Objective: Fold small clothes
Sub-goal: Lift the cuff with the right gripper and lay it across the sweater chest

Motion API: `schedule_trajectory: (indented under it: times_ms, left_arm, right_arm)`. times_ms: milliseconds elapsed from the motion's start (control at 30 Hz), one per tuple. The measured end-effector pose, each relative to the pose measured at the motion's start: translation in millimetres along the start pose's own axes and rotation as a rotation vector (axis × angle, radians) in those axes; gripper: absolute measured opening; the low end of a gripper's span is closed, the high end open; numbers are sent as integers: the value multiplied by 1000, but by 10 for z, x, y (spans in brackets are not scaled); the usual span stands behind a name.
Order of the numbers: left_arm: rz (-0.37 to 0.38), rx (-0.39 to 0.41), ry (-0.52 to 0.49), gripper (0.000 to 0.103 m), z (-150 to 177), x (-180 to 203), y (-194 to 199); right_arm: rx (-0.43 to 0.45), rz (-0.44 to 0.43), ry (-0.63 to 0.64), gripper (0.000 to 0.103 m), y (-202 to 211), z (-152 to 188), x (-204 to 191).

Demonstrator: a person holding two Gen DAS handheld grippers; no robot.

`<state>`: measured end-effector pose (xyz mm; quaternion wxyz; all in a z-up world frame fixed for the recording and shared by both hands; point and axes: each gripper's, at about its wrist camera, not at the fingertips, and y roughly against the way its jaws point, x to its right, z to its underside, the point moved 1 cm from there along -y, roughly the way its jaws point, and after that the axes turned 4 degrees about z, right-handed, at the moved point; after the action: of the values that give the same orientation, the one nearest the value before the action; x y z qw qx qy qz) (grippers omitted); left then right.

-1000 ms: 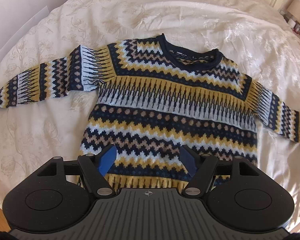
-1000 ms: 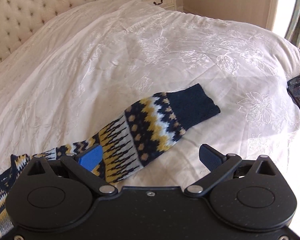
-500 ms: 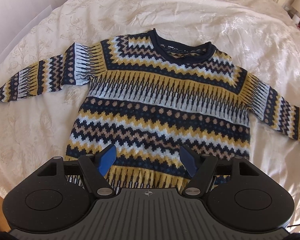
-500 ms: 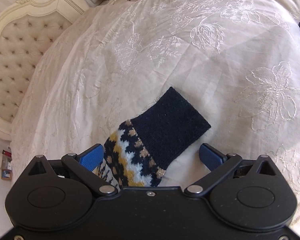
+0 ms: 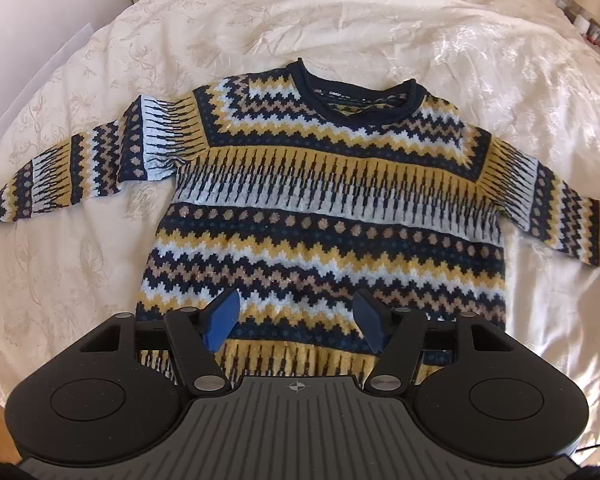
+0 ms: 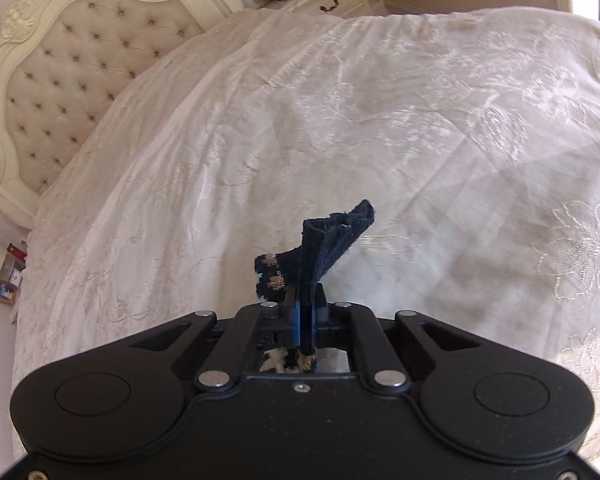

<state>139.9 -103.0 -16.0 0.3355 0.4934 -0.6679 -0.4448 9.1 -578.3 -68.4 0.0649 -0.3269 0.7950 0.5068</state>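
Right wrist view shows the right gripper (image 6: 306, 312) pressed together on the navy cuff (image 6: 332, 240) of the patterned sweater (image 5: 320, 216), the knit bunched and standing up crumpled between the blue pads. Only a narrow bite of cuff seems to be held, so I judge that a quick pull toward the sweater's body could let the ribbing slide out, dropping the sleeve short of the fold line.

From the left wrist view, the sweater lies flat and face up on the cream bedspread (image 5: 340, 16), neckline away from the camera, both sleeves spread out to the sides. The left gripper (image 5: 296, 320) hangs spread wide over the hem, gripping nothing; whether it touches the knit I cannot tell.

With nothing pinning the body, dragging the sleeve across may tug the whole sweater sideways over the slippery-looking bedspread and wrinkle the torso. A twisted cuff could also lay the sleeve down skewed.
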Motion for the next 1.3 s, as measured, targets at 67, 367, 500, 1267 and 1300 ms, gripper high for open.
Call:
schedule_trajectory:
  times_ms: [67, 367, 500, 1267, 1300]
  left_arm:
    - [15, -17, -9, 57, -9, -58, -47]
    - [80, 12, -45, 57, -66, -547, -103]
    - [82, 39, -35, 57, -135, -870, -84]
    - [35, 58, 59, 57, -323, -2071, -356]
    - [35, 56, 62, 57, -341, -2066, -380]
  right_arm:
    - [11, -47, 35, 12, 87, 31, -289]
    - [-2, -226, 207, 12, 223, 533, -1896]
    - [-46, -310, 280, 12, 95, 947, -2635]
    - [-367, -474, 613, 30, -685, 3372, -4446]
    - [-368, -478, 616, 34, -667, 3376, -4429]
